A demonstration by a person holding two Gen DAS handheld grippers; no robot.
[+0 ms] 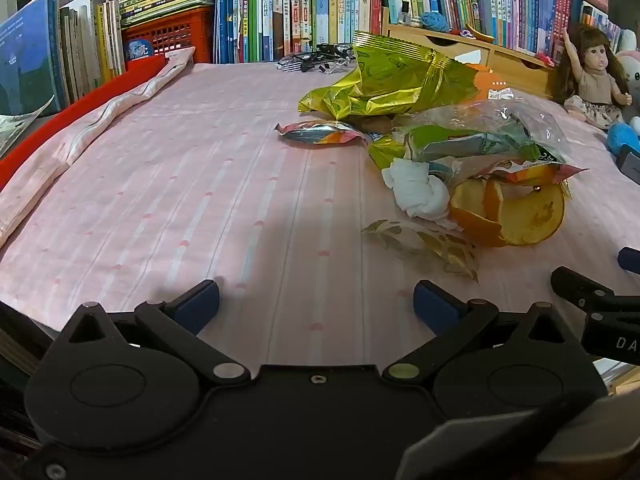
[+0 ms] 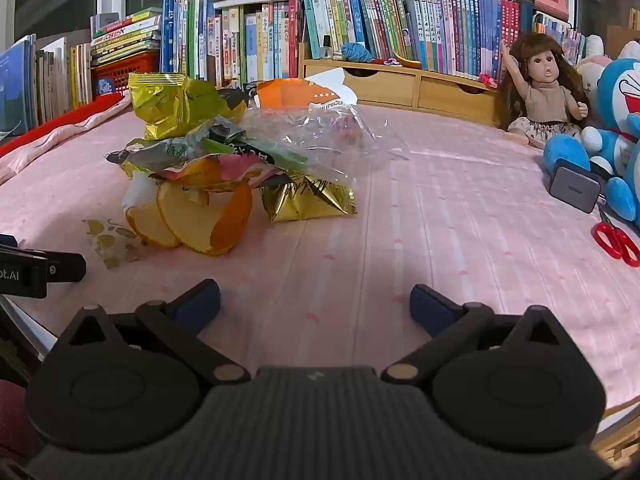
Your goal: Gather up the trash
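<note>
So this looks like the very start of the pickup, nothing grabbed yet. The whole mess sits on a bed with a pink striped sheet (image 1: 168,184), backed by a long row of books.

Biggest piece of trash is the crinkled yellow-green foil snack bag (image 1: 384,80) at the far end of the heap. In front of it there's a crumpled clear plastic bag (image 2: 320,140) draped over some printed wrappers, then the curled orange peel (image 2: 200,220) at the near edge, a shiny gold foil wrapper (image 2: 308,200) beside the peel, a wadded white tissue (image 1: 420,192) touching the peel, and a small flat silver-and-orange wrapper (image 1: 320,136) lying apart to the left of the pile.

The left gripper (image 1: 316,304) has its jaws spread wide with only bare sheet between them; the heap is ahead and off to its right. The right gripper (image 2: 314,302) is the same, released and empty, with the pile ahead and to its left.

My guess for the next move: pick one piece, probably the peel or tissue since they're nearest, swing the jaws over so it sits between them, then close. Thin foil may slip or crumple.
</note>
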